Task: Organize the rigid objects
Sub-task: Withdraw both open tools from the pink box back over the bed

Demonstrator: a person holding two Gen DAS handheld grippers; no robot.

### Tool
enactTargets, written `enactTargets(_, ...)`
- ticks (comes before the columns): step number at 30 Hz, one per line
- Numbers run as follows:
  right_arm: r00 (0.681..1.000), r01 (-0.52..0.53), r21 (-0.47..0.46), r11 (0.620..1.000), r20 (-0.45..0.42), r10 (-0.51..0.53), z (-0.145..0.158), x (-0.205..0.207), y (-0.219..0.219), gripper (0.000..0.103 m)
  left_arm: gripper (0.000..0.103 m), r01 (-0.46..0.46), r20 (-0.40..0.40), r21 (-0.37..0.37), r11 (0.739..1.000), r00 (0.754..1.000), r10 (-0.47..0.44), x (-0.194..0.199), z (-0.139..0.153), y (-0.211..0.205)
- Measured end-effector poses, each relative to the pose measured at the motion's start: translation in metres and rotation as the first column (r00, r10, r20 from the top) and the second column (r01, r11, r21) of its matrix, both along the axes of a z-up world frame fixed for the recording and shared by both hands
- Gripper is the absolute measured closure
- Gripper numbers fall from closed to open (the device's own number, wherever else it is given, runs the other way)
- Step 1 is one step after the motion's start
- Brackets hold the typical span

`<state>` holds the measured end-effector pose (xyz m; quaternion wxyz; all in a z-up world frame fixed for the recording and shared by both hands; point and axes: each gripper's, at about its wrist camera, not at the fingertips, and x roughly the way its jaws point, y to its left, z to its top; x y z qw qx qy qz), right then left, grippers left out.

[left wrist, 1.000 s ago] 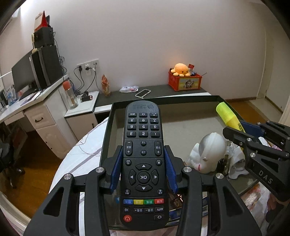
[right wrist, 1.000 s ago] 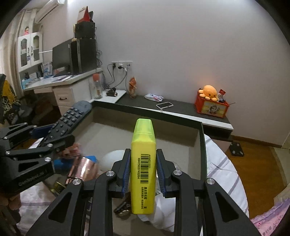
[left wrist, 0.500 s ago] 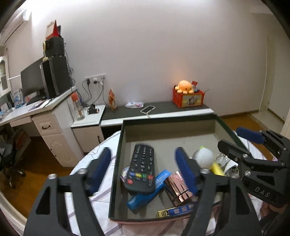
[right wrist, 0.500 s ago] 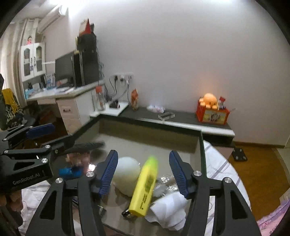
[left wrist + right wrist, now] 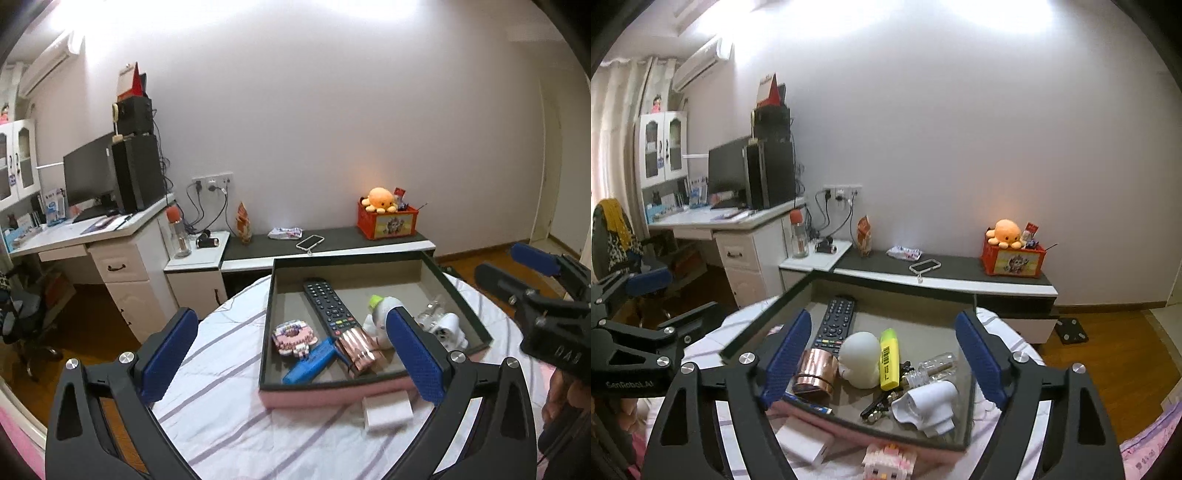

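Black and stiff, the remote [image 5: 330, 309] lay in the tray [image 5: 463, 295], left of the yellow highlighter [image 5: 889, 359]. Both were light; each was best gripped across its narrow sides. The left gripper [image 5: 291, 352] and right gripper [image 5: 882, 354] had just been opening and stood wide, empty.

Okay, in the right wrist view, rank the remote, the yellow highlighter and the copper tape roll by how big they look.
1. Remote control, longest.
2. Yellow highlighter.
3. Copper tape roll, close to the highlighter; it lies nearer the camera, so that order is unsure.
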<state>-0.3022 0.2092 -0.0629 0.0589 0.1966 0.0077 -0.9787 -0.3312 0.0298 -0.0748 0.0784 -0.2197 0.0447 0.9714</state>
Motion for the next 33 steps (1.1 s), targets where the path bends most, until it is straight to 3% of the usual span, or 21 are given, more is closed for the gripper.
enactTargets(6,0.997,0.018,-0.046,0.999,-0.073,-0.021,0.024,0.05,0.003,0.013,0.0,-0.021,-0.1,0.025,0.999,0.995,0.024,0.063,0.021,-0.013)
enactTargets(8,0.993,0.027,-0.054,0.998,-0.112,-0.033,0.032,0.072,0.001,0.0,0.0,-0.022,-0.125,0.025,0.999,0.992,0.025,0.082,0.026,-0.017)
enactTargets(15,0.979,0.031,-0.035,0.999,-0.199,-0.037,0.047,0.132,-0.008,0.0,0.0,0.006,-0.151,0.011,1.0,0.988,-0.004,0.139,0.029,-0.031)
enactTargets(24,0.982,0.052,-0.027,0.998,-0.178,-0.055,0.044,0.168,-0.008,0.0,0.0,0.003,-0.145,0.019,1.0,0.989,0.0,0.169,0.028,-0.044)
enactTargets(33,0.982,0.068,-0.005,0.998,-0.178,-0.068,0.042,0.183,-0.008,0.0,0.0,0.013,-0.14,0.02,1.0,0.99,-0.011,0.172,0.026,-0.042)
